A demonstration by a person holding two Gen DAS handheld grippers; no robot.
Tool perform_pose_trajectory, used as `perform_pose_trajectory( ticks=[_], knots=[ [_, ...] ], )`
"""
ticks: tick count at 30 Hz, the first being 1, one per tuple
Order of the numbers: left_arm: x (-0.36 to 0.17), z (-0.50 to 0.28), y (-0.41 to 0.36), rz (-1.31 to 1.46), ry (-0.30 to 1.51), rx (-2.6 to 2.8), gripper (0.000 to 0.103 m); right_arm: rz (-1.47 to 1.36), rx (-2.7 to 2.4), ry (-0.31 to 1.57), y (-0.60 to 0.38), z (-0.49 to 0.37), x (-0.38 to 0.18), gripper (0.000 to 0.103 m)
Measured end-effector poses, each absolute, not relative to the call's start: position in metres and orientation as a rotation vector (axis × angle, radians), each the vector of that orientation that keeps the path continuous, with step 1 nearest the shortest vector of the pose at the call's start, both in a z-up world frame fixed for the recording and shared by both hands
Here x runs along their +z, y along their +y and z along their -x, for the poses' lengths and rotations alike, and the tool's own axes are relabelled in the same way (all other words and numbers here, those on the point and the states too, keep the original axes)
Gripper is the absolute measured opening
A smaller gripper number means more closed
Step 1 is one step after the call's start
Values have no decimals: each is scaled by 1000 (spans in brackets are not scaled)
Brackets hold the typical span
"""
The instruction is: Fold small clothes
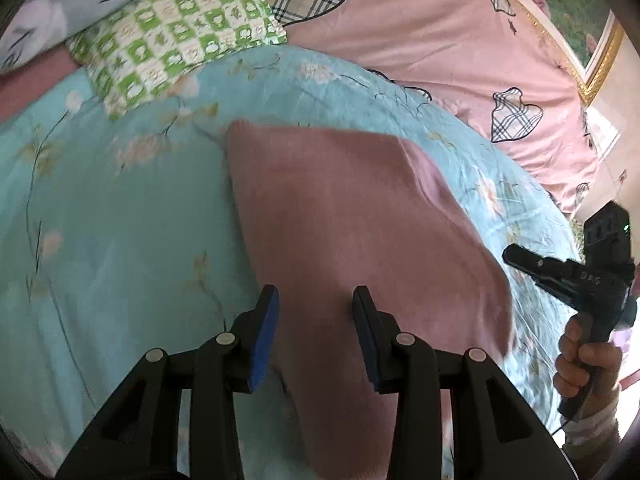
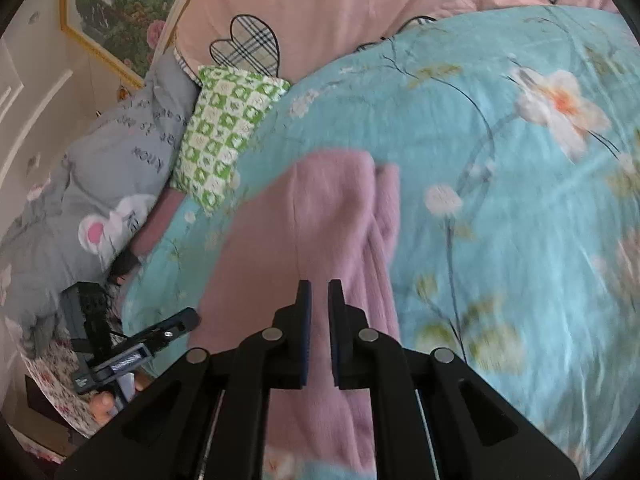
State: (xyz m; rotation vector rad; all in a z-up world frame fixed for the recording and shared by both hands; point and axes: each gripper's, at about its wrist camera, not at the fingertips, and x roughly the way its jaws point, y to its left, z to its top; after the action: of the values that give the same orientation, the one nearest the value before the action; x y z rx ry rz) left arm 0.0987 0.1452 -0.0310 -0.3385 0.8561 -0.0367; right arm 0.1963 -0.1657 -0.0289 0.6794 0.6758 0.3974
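A grey pillow printed with dark lettering (image 2: 120, 148) lies at the far left end of the bed, with a green-and-white checked cushion (image 1: 176, 36) just beside it, its corner resting on the turquoise floral quilt (image 1: 100, 220). Behind both runs a pink duvet with plaid heart patches (image 1: 420, 20), and a gold-framed flower picture (image 2: 120, 12) hangs on the wall beyond. The dusty-pink knitted garment (image 1: 360, 220) lies in the middle of the quilt, partly folded, a second layer showing along its right edge in the right wrist view. The left gripper (image 1: 316, 300) hovers over the near part of the garment, its blue pads standing moderately apart with only cloth below them; whether they touch the knit is unclear. The right gripper (image 2: 319, 292), held by a hand (image 1: 580, 360) near the quilt's right edge, has its jaws nearly together, a narrow slit left between them, nothing visibly pinched. Motion blur softens the garment's edges, and its near end is hidden behind the gripper bodies.
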Motion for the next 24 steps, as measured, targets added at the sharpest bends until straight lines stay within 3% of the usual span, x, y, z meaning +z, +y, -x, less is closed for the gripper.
perform_pose_trajectory(
  ticks=[5,24],
  knots=[
    [-31,-78,137,355,862,-62,45,-680,377,689,-157,-172,-47,9],
    [-54,-56,128,310,933,-90,46,-543,383,633,-123,-130,-44,14]
  ],
)
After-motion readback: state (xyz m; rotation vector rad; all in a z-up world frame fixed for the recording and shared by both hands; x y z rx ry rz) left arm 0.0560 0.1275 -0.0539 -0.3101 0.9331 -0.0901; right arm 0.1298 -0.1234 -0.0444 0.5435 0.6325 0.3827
